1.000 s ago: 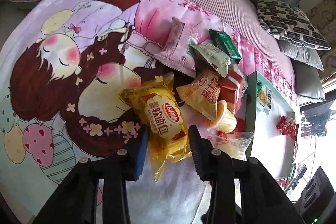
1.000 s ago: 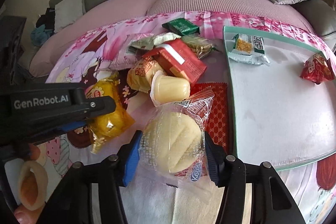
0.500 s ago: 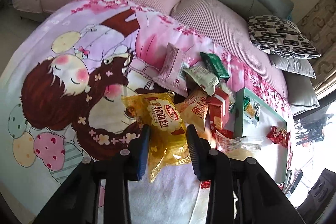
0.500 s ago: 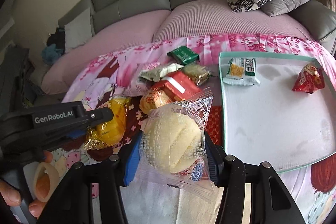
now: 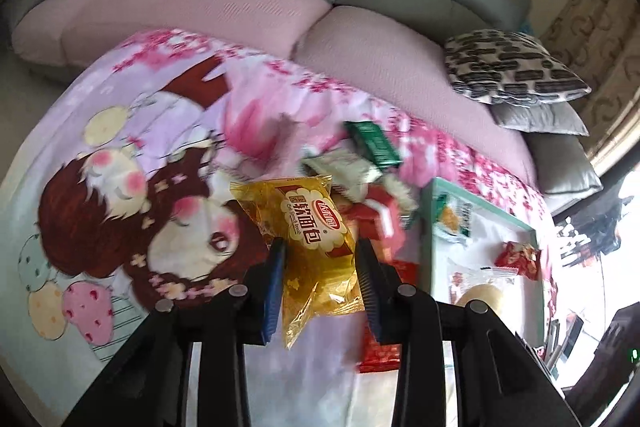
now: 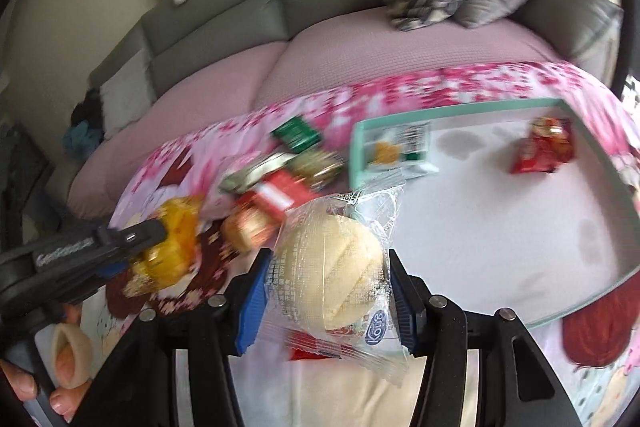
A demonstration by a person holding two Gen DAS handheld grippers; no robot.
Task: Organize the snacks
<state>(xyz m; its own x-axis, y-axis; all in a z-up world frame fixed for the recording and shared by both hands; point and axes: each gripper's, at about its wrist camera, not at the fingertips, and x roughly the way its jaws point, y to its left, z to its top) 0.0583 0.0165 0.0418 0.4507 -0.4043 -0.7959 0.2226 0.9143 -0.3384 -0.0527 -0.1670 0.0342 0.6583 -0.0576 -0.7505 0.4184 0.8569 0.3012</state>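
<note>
Both grippers pinch soft, light, crinkly packets at mid-body — left gripper (image 5: 320,287) a yellow bread packet (image 5: 316,239), right gripper (image 6: 326,291) a clear-wrapped bun (image 6: 332,267); white tray (image 6: 500,227) at two o'clock.

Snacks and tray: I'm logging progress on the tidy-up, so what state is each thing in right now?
Yellow bread packet: sealed, clamped in left gripper, off the cloth.
Clear bun packet: sealed, clamped in right gripper, lifted.
Tray: holds red packet and green-white packet.
Snack pile: on the cloth, outside the tray.
</note>
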